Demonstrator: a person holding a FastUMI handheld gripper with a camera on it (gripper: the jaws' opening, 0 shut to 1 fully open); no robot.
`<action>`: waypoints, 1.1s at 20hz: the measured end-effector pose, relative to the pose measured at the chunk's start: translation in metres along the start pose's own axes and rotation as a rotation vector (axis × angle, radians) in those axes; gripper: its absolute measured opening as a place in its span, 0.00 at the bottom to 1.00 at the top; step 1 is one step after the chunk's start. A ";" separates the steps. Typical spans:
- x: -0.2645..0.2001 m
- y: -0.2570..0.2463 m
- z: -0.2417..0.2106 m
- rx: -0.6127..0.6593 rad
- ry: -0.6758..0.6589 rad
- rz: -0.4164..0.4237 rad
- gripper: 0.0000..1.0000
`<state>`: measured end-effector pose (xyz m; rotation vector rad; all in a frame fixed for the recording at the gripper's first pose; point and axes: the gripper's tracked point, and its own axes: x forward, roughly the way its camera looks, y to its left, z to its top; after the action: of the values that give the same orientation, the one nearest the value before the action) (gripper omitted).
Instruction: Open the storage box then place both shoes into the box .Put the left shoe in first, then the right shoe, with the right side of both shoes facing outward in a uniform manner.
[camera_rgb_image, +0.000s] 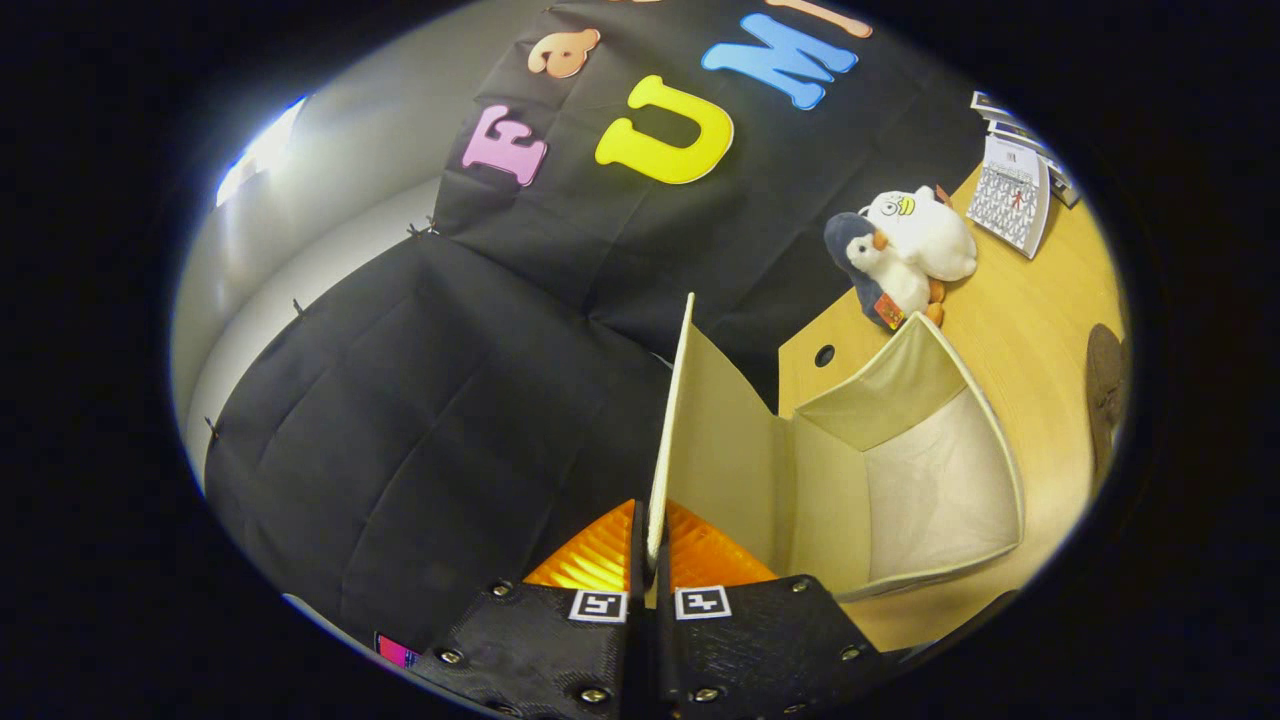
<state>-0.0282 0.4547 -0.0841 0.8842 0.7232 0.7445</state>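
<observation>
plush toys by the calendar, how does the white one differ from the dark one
The white plush toy is pale all over; the dark plush toy is dark blue with a white belly. The white plush toy lies behind and over the dark plush toy, which sits nearer the storage box. Both rest on the wooden table, touching each other. The gripper is shut on the box lid.

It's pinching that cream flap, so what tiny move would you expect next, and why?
Probably swing the stiff cream fabric lid a bit further back, then release. The gripper is shut on its edge, the cream fabric storage box on the wooden table already gapes open, and no shoe is inside yet.
</observation>
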 end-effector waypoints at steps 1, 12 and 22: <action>0.005 0.006 -0.005 -0.017 0.004 0.000 0.03; 0.022 0.029 -0.045 -0.334 0.082 0.016 0.97; -0.037 -0.029 0.026 -0.456 -0.056 -0.117 0.97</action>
<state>-0.0200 0.4021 -0.0891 0.4419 0.5207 0.7377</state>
